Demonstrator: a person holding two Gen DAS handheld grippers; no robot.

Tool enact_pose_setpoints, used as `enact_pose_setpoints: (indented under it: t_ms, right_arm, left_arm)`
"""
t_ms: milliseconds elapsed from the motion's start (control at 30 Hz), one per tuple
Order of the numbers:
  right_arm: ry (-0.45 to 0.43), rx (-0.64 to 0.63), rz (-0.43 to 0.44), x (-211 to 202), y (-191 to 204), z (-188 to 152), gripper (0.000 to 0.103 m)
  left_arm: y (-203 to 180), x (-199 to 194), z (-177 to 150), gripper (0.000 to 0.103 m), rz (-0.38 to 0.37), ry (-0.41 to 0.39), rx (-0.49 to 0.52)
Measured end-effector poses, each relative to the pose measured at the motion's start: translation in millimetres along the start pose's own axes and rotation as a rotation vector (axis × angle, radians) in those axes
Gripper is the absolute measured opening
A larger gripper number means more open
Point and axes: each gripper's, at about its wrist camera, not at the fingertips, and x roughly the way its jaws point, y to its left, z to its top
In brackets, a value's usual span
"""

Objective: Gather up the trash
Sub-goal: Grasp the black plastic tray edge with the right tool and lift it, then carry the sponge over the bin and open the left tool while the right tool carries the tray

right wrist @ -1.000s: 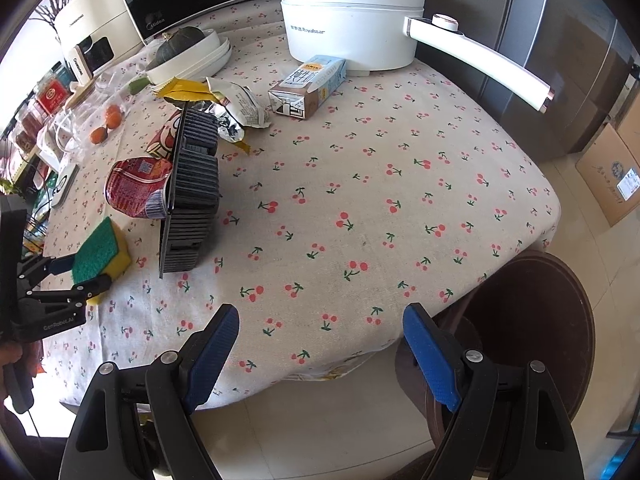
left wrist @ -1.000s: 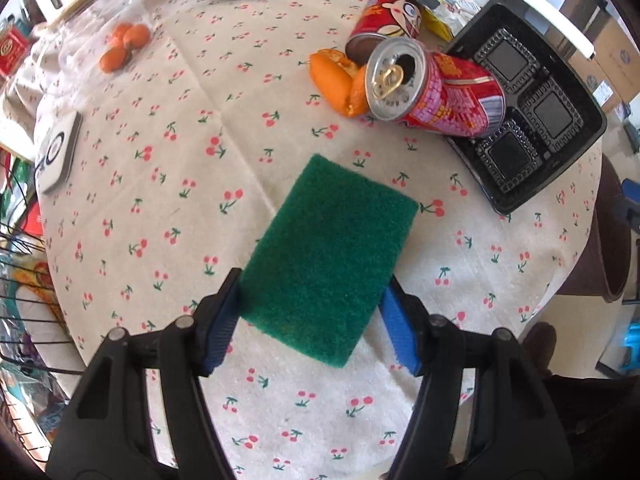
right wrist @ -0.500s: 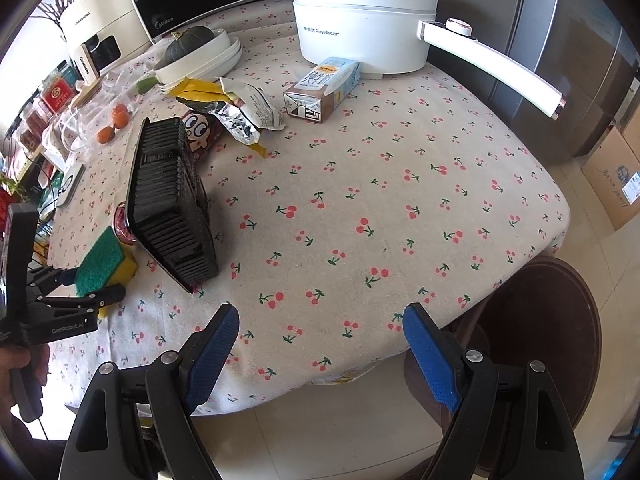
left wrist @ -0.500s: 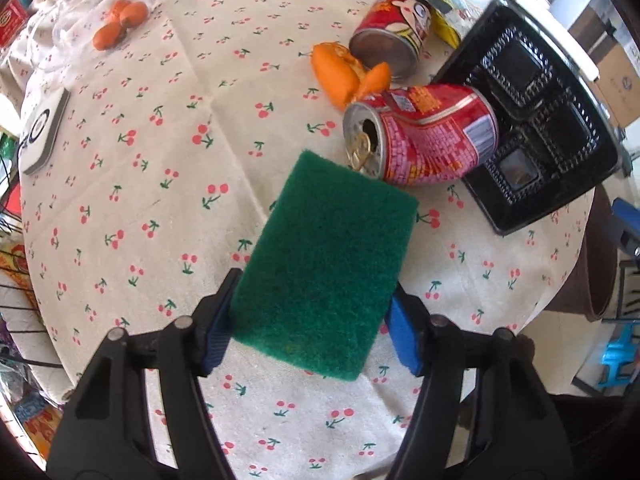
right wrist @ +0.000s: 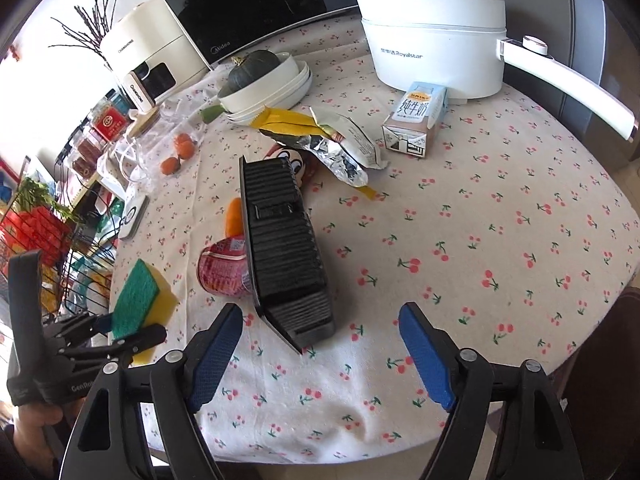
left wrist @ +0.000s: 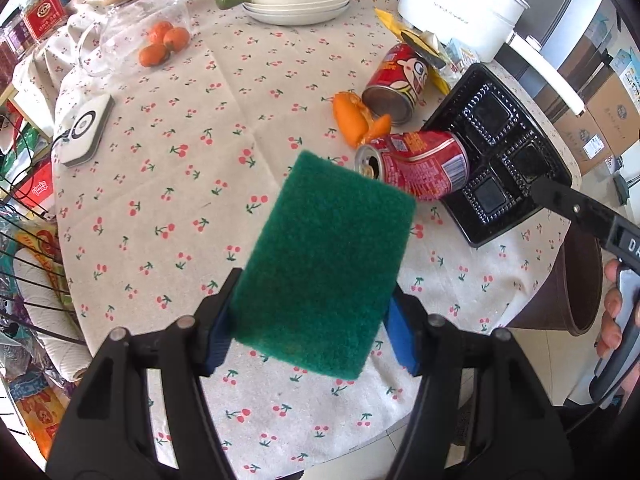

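My left gripper point(left wrist: 312, 320) is shut on a green-topped yellow sponge point(left wrist: 324, 264), held just above the cherry-print tablecloth point(left wrist: 180, 208). Past it lies a red drink can point(left wrist: 416, 168) on its side, against a black plastic tray point(left wrist: 500, 152) that is tilted up on one edge. Orange peel point(left wrist: 356, 120) and a second red can point(left wrist: 400, 80) lie behind. My right gripper point(right wrist: 320, 320) is closing, its pads apart, with the tray's near end point(right wrist: 304, 320) between them but untouched. Crumpled wrappers point(right wrist: 340, 148) and a milk carton point(right wrist: 416, 120) lie further back.
A white electric pot point(right wrist: 436, 52) and stacked bowls with a squash point(right wrist: 268, 84) stand at the back. A glass jar with small oranges point(left wrist: 160, 40) and a white device point(left wrist: 84, 132) sit left. A brown bin point(left wrist: 568, 292) stands below the table's right edge.
The left gripper has risen with the sponge. The right gripper has come closer to the tray and its jaws have narrowed. The red can has turned and now lies beside the tilted tray.
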Motion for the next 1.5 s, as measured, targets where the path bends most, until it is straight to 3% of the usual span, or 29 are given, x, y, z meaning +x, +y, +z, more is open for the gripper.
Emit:
enact_pose_setpoints:
  t_ms: [33,100,167,433,600,867,967,1033,1067,1100,1267,1500]
  right_arm:
    - [-0.004,0.000,0.005,1.4,1.3,1.2,0.067]
    - [-0.019,-0.003,0.004,1.0,4.0,2.7,0.042]
    - [-0.036,-0.014,0.001,-3.9,8.0,3.4,0.033]
    - [-0.106,-0.069,-0.063,-35.0,7.6,1.5,0.029]
    - [-0.113,-0.052,-0.088,-49.0,-8.7,-0.9,0.012]
    - [-0.094,-0.022,-0.126,-57.9,-38.0,-7.7,0.011]
    - [-0.048,0.002,-0.084,-53.0,-47.8,-12.3,0.017]
    - [-0.007,-0.002,-0.082,-46.8,-49.8,-17.1,0.044]
    - [0.012,-0.008,-0.084,-43.0,-49.5,-20.0,0.064]
    - [0.034,-0.015,-0.087,-38.3,-48.4,-22.9,0.069]
    - [0.132,-0.030,-0.105,-12.1,-41.6,-34.0,0.069]
    - [0.166,0.006,-0.072,6.7,-28.5,-36.7,0.073]
  left_arm:
    - [0.8,-0.4,-0.3,0.066,0.000,-0.002,-0.002]
    - [0.6,-1.1,1.7,0.066,0.000,-0.007,-0.008]
    - [1.4,-4.8,0.1,0.066,-0.001,-0.013,-0.014]
    - [-7.4,-6.0,4.1,0.066,-0.013,-0.030,-0.022]
    - [-23.2,-3.0,6.0,0.066,-0.014,-0.032,0.001]
    - [-43.7,0.7,8.2,0.066,-0.015,-0.033,0.035]
    - [-43.7,0.8,8.7,0.066,-0.004,-0.037,0.042]
    - [-40.6,1.1,9.3,0.067,0.005,-0.038,0.037]
    - [-38.7,1.7,9.4,0.067,0.006,-0.037,0.032]
    - [-36.4,2.2,9.6,0.067,0.007,-0.035,0.025]
    - [-29.9,2.9,8.7,0.067,0.005,-0.029,0.006]
    - [-27.3,-0.3,7.4,0.067,0.005,-0.034,0.016]
